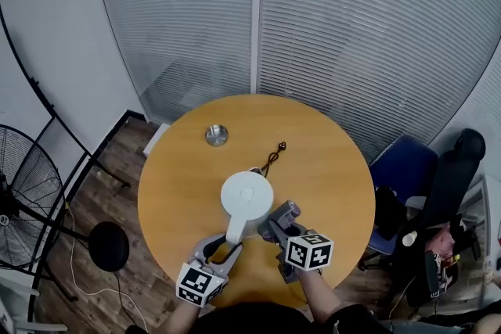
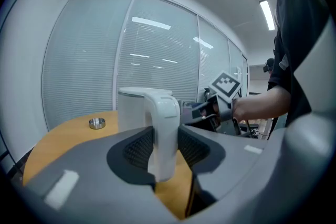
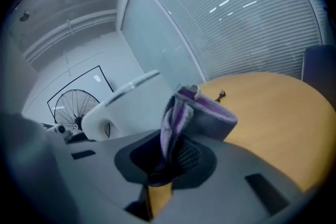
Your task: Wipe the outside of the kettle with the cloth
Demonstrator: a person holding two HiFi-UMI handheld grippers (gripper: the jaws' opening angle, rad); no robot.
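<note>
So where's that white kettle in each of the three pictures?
Head view: the kettle stands near the table's middle, towards the person.
Left gripper view: kettle at centre, its handle between the jaws of the left tool.
Right gripper view: kettle left of centre, behind the cloth.
Shared landmark: the round wooden table.

White plastic kettle (image 2: 157, 113) in the dark grey left gripper (image 2: 160, 147). Folded purple-and-grey cloth (image 3: 194, 113), perhaps pale-edged, in the grey right gripper (image 3: 168, 157). Marker cubes (image 1: 308, 251) show black-and-white squares. Beyond both grippers, the round wooden table (image 1: 329, 168) is orange-tan.
</note>
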